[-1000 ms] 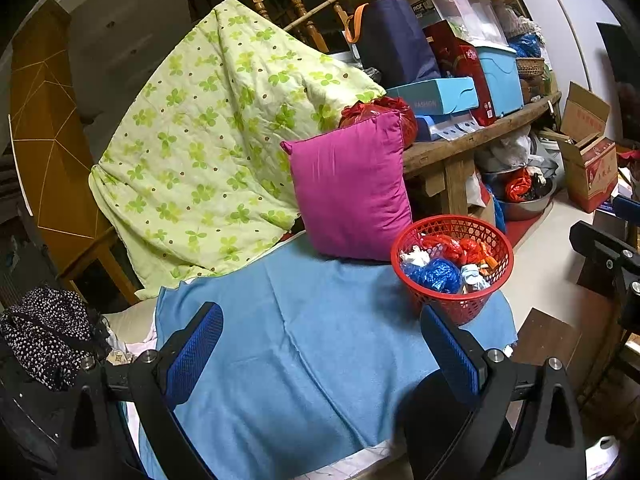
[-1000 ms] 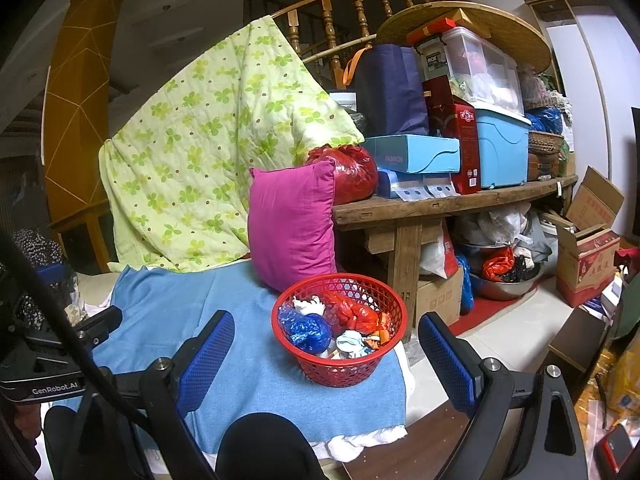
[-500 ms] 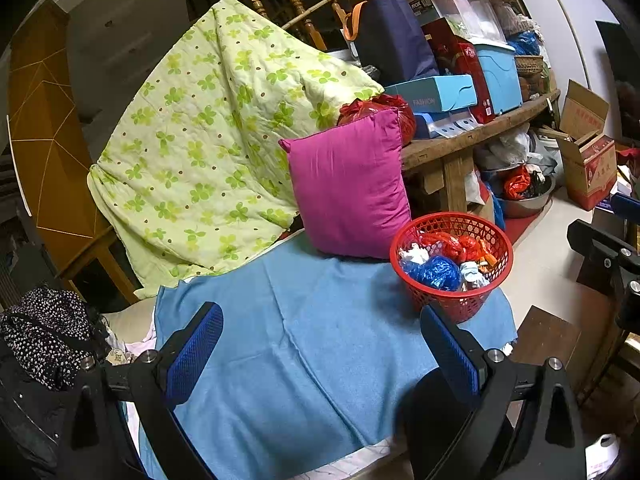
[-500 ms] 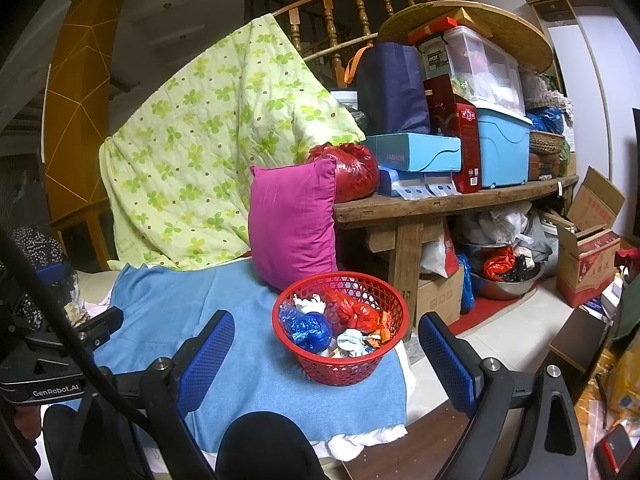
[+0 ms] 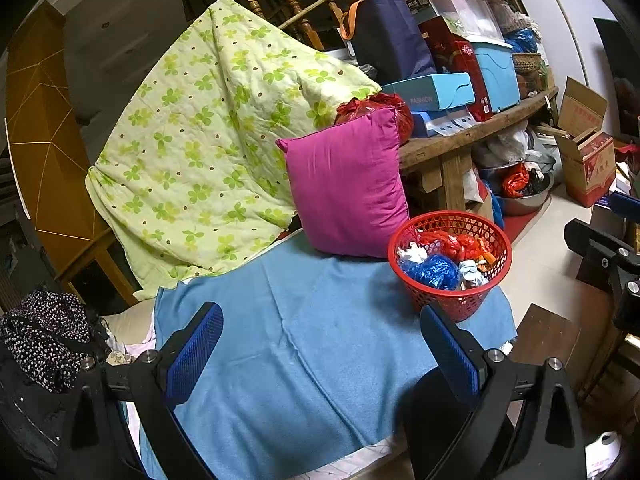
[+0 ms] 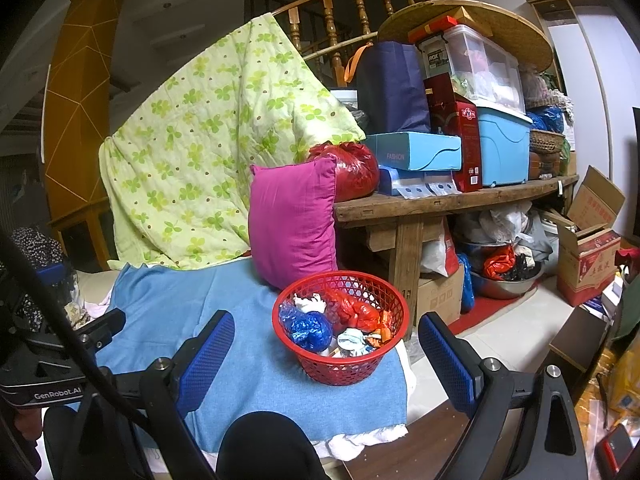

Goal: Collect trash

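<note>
Trash [image 6: 340, 320] heaped in red basket [image 6: 320, 368], lower pieces hidden | left claw [image 5: 320, 350] wide, empty | right claw [image 6: 326, 354] wide, empty

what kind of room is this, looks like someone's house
Most likely a lived-in home, a cluttered spot by a staircase used for storage: a wooden banister, a quilt draped over it, and a wooden bench stacked with boxes.

At the bottom of the frame the left gripper [image 5: 320, 344] hangs with jaws spread wide and nothing between them over a blue cloth [image 5: 304, 360]. Right of centre, a red basket [image 5: 452, 304] holding crumpled trash [image 5: 436, 270] stands just beside a magenta pillow [image 5: 348, 188].
</note>
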A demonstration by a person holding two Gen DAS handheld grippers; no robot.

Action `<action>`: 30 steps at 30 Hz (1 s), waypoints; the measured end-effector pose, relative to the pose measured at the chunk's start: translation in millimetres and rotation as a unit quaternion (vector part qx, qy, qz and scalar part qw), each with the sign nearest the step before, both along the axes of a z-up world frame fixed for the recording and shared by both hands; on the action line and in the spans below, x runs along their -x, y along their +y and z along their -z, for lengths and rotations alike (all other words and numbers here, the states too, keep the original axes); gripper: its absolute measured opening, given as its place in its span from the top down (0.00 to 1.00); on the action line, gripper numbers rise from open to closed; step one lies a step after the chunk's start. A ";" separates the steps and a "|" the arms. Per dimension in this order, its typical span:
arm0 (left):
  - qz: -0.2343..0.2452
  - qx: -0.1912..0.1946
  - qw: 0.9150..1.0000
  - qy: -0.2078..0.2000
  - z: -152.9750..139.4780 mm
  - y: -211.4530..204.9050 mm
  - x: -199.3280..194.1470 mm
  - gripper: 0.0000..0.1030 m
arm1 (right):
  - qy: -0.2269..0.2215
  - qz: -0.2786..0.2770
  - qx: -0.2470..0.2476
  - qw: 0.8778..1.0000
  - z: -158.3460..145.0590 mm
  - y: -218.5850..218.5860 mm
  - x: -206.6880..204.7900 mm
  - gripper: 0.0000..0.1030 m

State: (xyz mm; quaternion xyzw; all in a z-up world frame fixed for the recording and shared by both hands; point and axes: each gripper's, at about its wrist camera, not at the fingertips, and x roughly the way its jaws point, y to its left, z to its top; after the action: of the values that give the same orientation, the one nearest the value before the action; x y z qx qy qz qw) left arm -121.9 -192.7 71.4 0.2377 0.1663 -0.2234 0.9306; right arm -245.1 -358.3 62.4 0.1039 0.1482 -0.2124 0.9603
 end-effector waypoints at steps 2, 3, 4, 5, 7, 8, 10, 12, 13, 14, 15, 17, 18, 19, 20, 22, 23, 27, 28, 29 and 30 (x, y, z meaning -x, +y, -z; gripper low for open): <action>-0.001 0.000 1.000 0.000 0.1 -0.6 0.1 0.04 | 0.001 -0.001 0.000 1.000 1.9 1.0 -0.3 0.08; -0.001 0.000 1.000 0.000 0.9 -0.2 0.3 0.04 | 0.001 -0.001 0.000 1.000 2.3 1.3 0.5 0.08; -0.001 0.000 1.000 0.001 0.1 -0.6 0.0 0.04 | 0.001 0.000 0.000 1.000 1.7 0.9 -0.5 0.08; 0.000 0.000 1.000 0.001 0.0 -0.8 0.1 0.04 | 0.001 -0.001 0.000 1.000 1.6 0.8 -0.6 0.08; 0.001 -0.002 1.000 0.000 1.0 -0.3 0.2 0.04 | 0.001 0.000 0.000 1.000 2.1 1.1 0.0 0.08; 0.001 -0.001 1.000 0.001 1.0 -0.2 0.0 0.04 | 0.001 0.000 0.000 1.000 1.4 0.7 -0.9 0.08; 0.002 -0.002 1.000 0.002 1.6 0.1 -0.6 0.04 | 0.002 0.000 -0.001 1.000 2.5 1.3 -1.0 0.08; 0.003 -0.002 1.000 0.003 2.4 1.3 -1.5 0.04 | 0.003 0.000 -0.001 1.000 5.1 2.6 -0.5 0.08; 0.003 -0.002 1.000 0.004 3.7 2.0 -1.2 0.04 | 0.003 0.000 -0.001 1.000 5.0 2.5 -0.7 0.08; 0.003 -0.003 1.000 0.005 3.1 2.7 -3.1 0.04 | 0.004 0.000 -0.001 1.000 4.9 2.2 -1.0 0.08; 0.003 -0.003 1.000 0.005 3.6 3.3 -3.3 0.04 | 0.005 0.000 -0.001 1.000 6.3 1.9 -1.1 0.08; 0.003 -0.003 1.000 0.007 2.8 4.2 -5.6 0.04 | 0.007 0.000 -0.002 1.000 10.5 -1.3 -5.5 0.08; 0.003 -0.003 1.000 0.007 3.0 4.9 -6.1 0.04 | 0.007 0.001 -0.002 1.000 11.5 -1.2 -4.4 0.08; 0.003 -0.003 1.000 0.008 2.8 5.0 -6.8 0.04 | 0.007 0.001 -0.003 1.000 12.5 -1.1 -3.0 0.08; 0.002 -0.004 1.000 0.008 3.0 5.5 -7.2 0.04 | 0.008 0.000 -0.002 1.000 10.6 -2.7 -6.8 0.08; 0.002 -0.004 1.000 0.011 3.3 5.9 -8.4 0.04 | 0.007 0.000 -0.002 1.000 10.1 -2.6 -6.8 0.08; 0.001 -0.004 1.000 0.011 3.5 5.9 -8.7 0.04 | 0.008 -0.001 -0.002 1.000 10.0 -2.5 -6.8 0.08; 0.001 -0.005 1.000 0.014 4.9 6.6 -11.0 0.04 | 0.009 -0.001 -0.002 1.000 10.5 -3.1 -8.0 0.08; 0.000 -0.005 1.000 0.014 5.3 6.5 -11.3 0.04 | 0.010 -0.002 -0.003 1.000 11.7 -4.1 -9.0 0.08; 0.000 -0.005 1.000 0.015 5.8 6.8 -11.9 0.04 | 0.011 -0.002 -0.003 1.000 13.5 -4.5 -9.3 0.08; 0.000 -0.005 1.000 0.017 6.5 7.3 -12.5 0.04 | 0.013 -0.002 -0.003 1.000 14.5 -4.7 -10.1 0.08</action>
State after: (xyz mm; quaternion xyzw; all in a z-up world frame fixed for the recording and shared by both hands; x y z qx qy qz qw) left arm -109.5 -185.4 64.9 0.2387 0.1830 -0.2260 0.9265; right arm -235.0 -363.0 47.9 0.1041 0.1613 -0.2112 0.9584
